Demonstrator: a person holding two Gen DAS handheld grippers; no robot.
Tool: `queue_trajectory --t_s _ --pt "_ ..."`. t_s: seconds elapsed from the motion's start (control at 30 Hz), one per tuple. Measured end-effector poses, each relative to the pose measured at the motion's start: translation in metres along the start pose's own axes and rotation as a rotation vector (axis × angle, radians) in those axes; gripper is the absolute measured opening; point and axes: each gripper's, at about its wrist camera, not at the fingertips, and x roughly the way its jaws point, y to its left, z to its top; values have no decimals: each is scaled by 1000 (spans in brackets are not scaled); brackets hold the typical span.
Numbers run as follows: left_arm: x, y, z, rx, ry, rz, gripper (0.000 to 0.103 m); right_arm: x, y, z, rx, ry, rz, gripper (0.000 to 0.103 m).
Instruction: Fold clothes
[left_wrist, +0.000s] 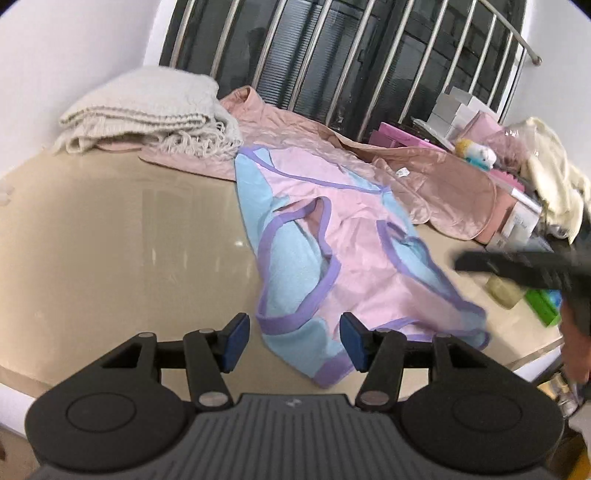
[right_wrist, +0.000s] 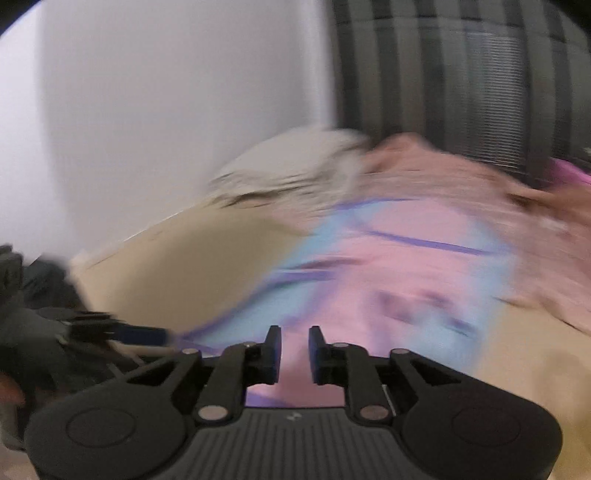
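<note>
A pink and light-blue garment with purple trim (left_wrist: 332, 254) lies crumpled on the beige table (left_wrist: 110, 240). My left gripper (left_wrist: 293, 341) is open, its blue pads on either side of the garment's near blue corner, holding nothing. The right gripper shows blurred at the right edge of the left wrist view (left_wrist: 517, 267). In the right wrist view my right gripper (right_wrist: 294, 354) has its jaws a narrow gap apart over the garment's (right_wrist: 399, 280) near pink edge, gripping nothing. That view is motion-blurred. The left gripper appears there at the left (right_wrist: 122, 332).
A folded cream knit blanket (left_wrist: 147, 110) and a pale pink quilted garment (left_wrist: 424, 170) lie at the back. Boxes, a plush toy (left_wrist: 476, 151) and a cream cloth (left_wrist: 554, 184) crowd the right. Metal window bars (left_wrist: 332, 55) stand behind. The table edge runs near right.
</note>
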Motion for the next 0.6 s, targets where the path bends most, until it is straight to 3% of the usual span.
queue_trajectory --t_s 0.07,0.17,0.3,0.4,0.5,0.6 --pt "4 -5 1 29 20 -2 55 -18 -14 -19 44 4 -35 17" --pt "19 -22 -4 130 24 109 54 -21 -23 -45 101 8 -53 17" --pt "24 -35 -11 209 15 183 54 -15 -15 -68 82 -1 -81 3" --pt "20 -32 -10 193 25 182 54 -25 -14 -76 69 6 -78 3" --pt "17 -25 -3 154 29 132 54 -35 -12 -74 61 22 -79 5" --pt "20 -27 6 165 34 104 54 -45 -9 -67 64 -59 -51 10"
